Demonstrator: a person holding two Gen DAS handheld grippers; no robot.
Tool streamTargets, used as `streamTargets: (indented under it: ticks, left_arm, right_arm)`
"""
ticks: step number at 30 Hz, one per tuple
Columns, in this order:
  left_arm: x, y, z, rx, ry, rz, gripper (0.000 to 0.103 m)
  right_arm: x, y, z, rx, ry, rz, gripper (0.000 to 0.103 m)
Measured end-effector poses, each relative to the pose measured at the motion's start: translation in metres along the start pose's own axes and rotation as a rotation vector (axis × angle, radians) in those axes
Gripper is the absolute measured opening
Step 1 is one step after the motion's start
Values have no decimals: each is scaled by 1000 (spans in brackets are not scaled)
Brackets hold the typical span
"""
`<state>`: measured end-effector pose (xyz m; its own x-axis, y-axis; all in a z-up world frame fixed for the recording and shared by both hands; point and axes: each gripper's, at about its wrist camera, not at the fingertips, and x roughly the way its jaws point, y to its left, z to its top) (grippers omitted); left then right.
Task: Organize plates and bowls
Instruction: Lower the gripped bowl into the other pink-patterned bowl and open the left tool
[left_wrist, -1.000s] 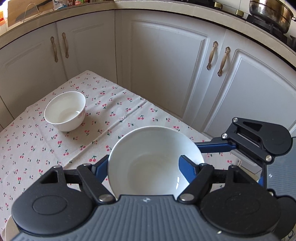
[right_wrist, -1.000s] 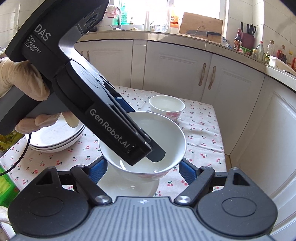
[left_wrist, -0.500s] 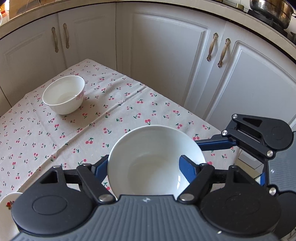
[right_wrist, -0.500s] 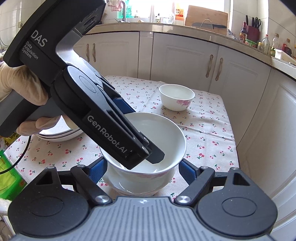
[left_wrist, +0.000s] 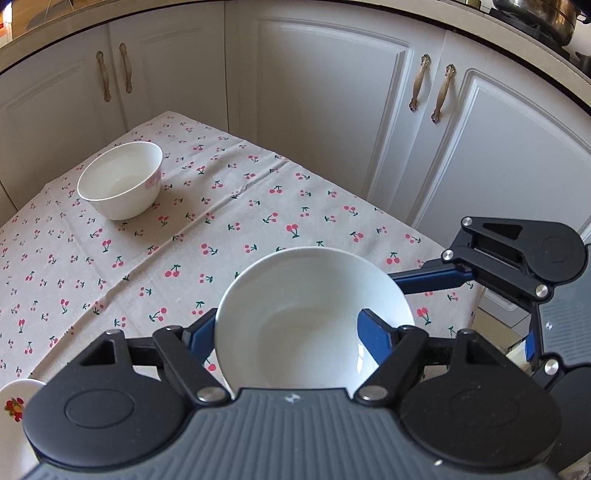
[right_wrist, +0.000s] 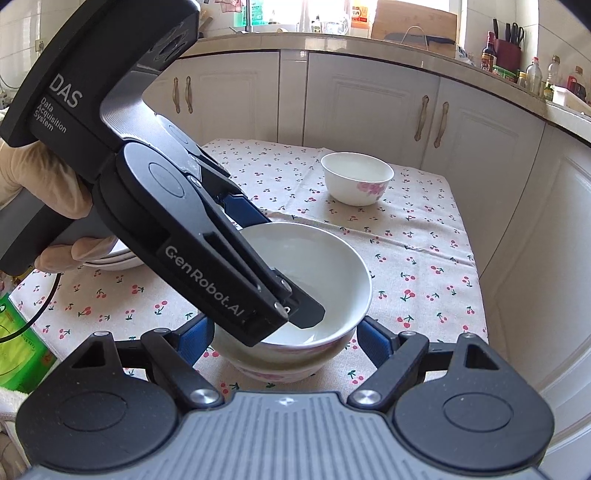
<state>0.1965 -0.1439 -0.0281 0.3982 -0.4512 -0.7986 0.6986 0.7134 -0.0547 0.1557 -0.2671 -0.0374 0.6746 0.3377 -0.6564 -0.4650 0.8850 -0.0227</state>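
My left gripper (left_wrist: 286, 325) is shut on the rim of a white bowl (left_wrist: 314, 317), one finger inside it and one outside. In the right wrist view this held bowl (right_wrist: 325, 280) sits nested in a second white bowl with pink flowers (right_wrist: 280, 369) on the cherry-print tablecloth (right_wrist: 424, 258). My right gripper (right_wrist: 284, 341) is open, its blue fingers on either side of the lower bowl without touching it. A smaller white bowl (right_wrist: 356, 177) stands further back; it also shows in the left wrist view (left_wrist: 120, 179).
A stack of white plates (right_wrist: 110, 258) lies at the left, mostly hidden behind the left gripper's body. A plate edge with a red print (left_wrist: 14, 410) shows at the lower left. White cabinets (left_wrist: 332, 92) surround the table. A green packet (right_wrist: 18, 350) lies at the table's left.
The left gripper has lowered the held bowl into the flowered bowl below it. Both views have drawn back slightly; the far small bowl has not moved.
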Motion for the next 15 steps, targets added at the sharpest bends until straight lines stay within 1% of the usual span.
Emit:
streamTargets:
  ticks: [13,14,15]
  left_arm:
    - [2,0,-3,2,-2,0,78]
    - [3,-1,-3,5,-3,0,78]
    - [3,-1,-3,8,-2,0,81]
  right_arm:
    - [4,0,-2,-4,11,7,88]
    - [4,0,-3,-1,10,8,88]
    - [4,0,-3,1,10,11,88]
